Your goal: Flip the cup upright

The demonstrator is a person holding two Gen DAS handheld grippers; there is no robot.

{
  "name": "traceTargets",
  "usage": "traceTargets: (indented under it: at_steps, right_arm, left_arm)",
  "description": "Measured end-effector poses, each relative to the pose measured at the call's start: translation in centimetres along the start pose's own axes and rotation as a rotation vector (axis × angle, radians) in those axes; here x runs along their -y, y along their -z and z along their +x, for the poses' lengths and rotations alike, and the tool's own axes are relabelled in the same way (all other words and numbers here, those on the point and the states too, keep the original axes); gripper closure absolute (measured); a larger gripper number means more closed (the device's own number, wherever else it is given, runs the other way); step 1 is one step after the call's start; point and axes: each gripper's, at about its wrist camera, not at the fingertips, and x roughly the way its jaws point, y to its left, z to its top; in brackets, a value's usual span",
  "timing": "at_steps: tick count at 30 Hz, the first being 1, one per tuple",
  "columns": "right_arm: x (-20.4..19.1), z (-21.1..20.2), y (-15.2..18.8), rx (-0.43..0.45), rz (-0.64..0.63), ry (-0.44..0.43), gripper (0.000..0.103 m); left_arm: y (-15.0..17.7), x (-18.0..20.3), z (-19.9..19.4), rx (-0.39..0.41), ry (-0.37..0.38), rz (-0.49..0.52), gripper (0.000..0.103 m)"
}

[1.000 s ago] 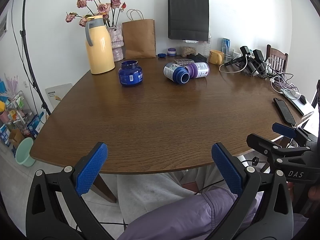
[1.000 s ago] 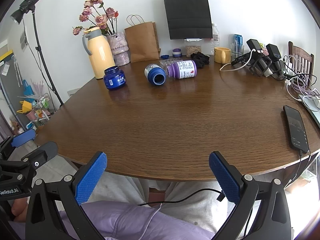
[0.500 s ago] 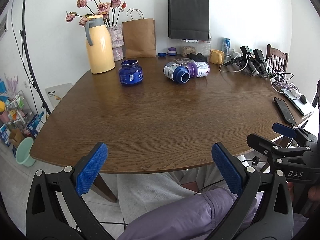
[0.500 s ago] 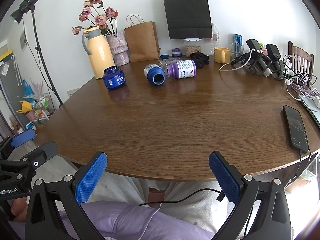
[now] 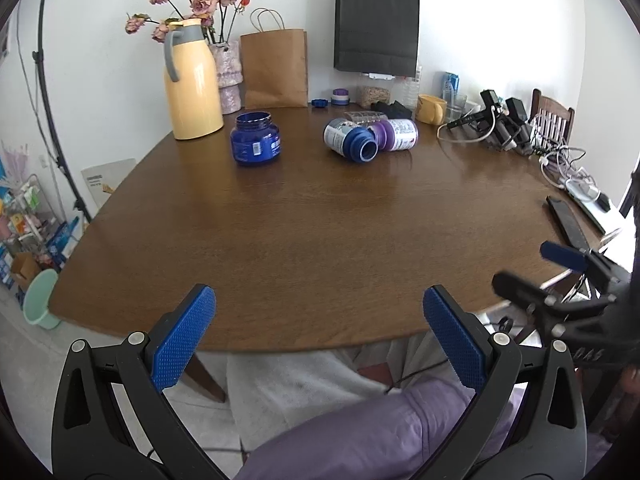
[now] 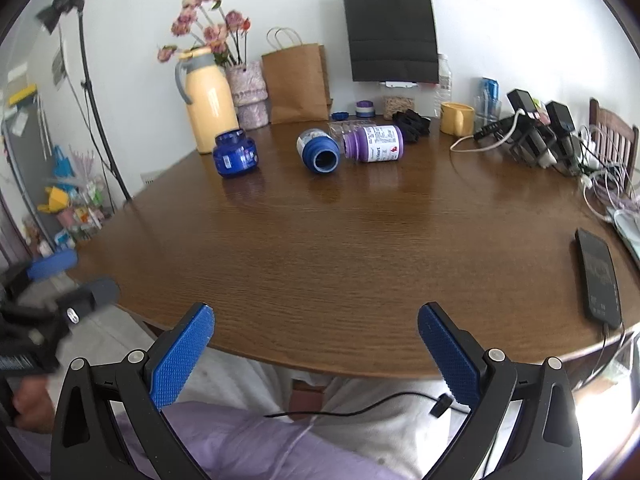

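Across the brown table (image 5: 304, 240), a blue-and-white container (image 5: 350, 142) lies on its side with its open mouth toward me. A purple container (image 5: 396, 135) lies on its side against it, and a clear plastic cup (image 5: 362, 115) lies just behind. In the right wrist view these are the blue-and-white container (image 6: 318, 152), the purple container (image 6: 374, 143) and the clear cup (image 6: 344, 126). My left gripper (image 5: 319, 300) is open and empty at the near table edge. My right gripper (image 6: 316, 316) is likewise open and empty, well short of the containers.
An upright blue jar (image 5: 256, 144), a yellow thermos (image 5: 192, 88), a flower vase (image 5: 228, 76) and paper bags (image 5: 276, 68) stand at the back left. A yellow mug (image 5: 430, 109), chargers and cables (image 5: 500, 128) and a phone (image 6: 598, 276) occupy the right side. A person's lap lies below.
The right gripper has shifted a little, so the table sits slightly lower in its view. The left gripper looks blurred there, in slight motion. Both stay open and the containers have not moved.
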Motion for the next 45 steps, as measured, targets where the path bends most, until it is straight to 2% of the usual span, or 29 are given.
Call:
traceTargets:
  at_steps: [6,9,11,13,14,17,21,23,25,31,33,35,39,43,45]
  right_arm:
    - [1.5,4.6,-1.2,0.017,0.031,-0.082,0.000]
    - [1.3,6.9,-2.7,-0.020,-0.028,-0.104,0.000]
    - [1.4,7.9,-4.3,-0.018,-0.037,-0.125,0.000]
    - [2.1,8.7,-6.5,0.003,-0.005,-0.207,0.000]
    - [2.3,9.2,-7.5,0.005,0.010,-0.216,0.000]
    - [3.0,12.1,-11.6,0.000,0.028,-0.193,0.000]
    - [3.2,16.6,-15.1,-0.028,0.013,-0.183,0.001]
    - [3.2,19.1,-16.5,-0.050,0.006,-0.183,0.016]
    - [3.0,21.7,-17.3,-0.092,-0.002,-0.185,0.027]
    - [2.9,26.1,-17.8,-0.158,-0.008,-0.184,0.029]
    - [2.7,26.6,-18.1,-0.158,-0.020,-0.184,0.042]
    - [2.7,26.6,-18.0,-0.155,-0.029,-0.184,0.044]
    - [2.4,25.3,-17.1,-0.160,-0.060,-0.210,0.044]
    - [2.1,21.0,-13.7,-0.196,-0.108,-0.346,0.044]
    - [2.1,18.9,-11.6,-0.208,-0.149,-0.387,0.044]
  left_arm:
    - [-2.7,-1.1,5.3,-0.042,-0.011,-0.022,0.000]
    - [-4.0,-2.0,7.7,-0.088,0.004,-0.062,0.000]
    - [-5.1,-2.6,9.1,-0.106,0.019,-0.091,0.000]
    - [-6.3,-2.8,10.2,-0.108,0.021,-0.087,0.000]
    - [-6.8,-2.8,10.6,-0.103,0.017,-0.083,0.000]
    - [-8.8,-3.1,12.1,-0.086,0.010,-0.075,0.000]
    - [-11.3,-4.0,14.2,-0.081,0.016,-0.071,0.000]
    - [-12.1,-4.6,15.1,-0.090,0.020,-0.079,0.000]
    - [-12.8,-5.0,16.1,-0.106,0.023,-0.086,0.000]
    - [-13.6,-5.6,18.4,-0.134,0.030,-0.078,0.000]
    - [-13.7,-5.6,19.1,-0.146,0.038,-0.072,0.000]
    - [-13.8,-5.6,19.4,-0.150,0.045,-0.068,0.000]
    - [-13.8,-4.9,19.7,-0.156,0.034,-0.034,0.000]
    - [-13.1,-3.9,18.7,-0.148,0.060,0.037,0.000]
    - [-12.5,-3.4,18.4,-0.150,0.089,0.056,0.000]
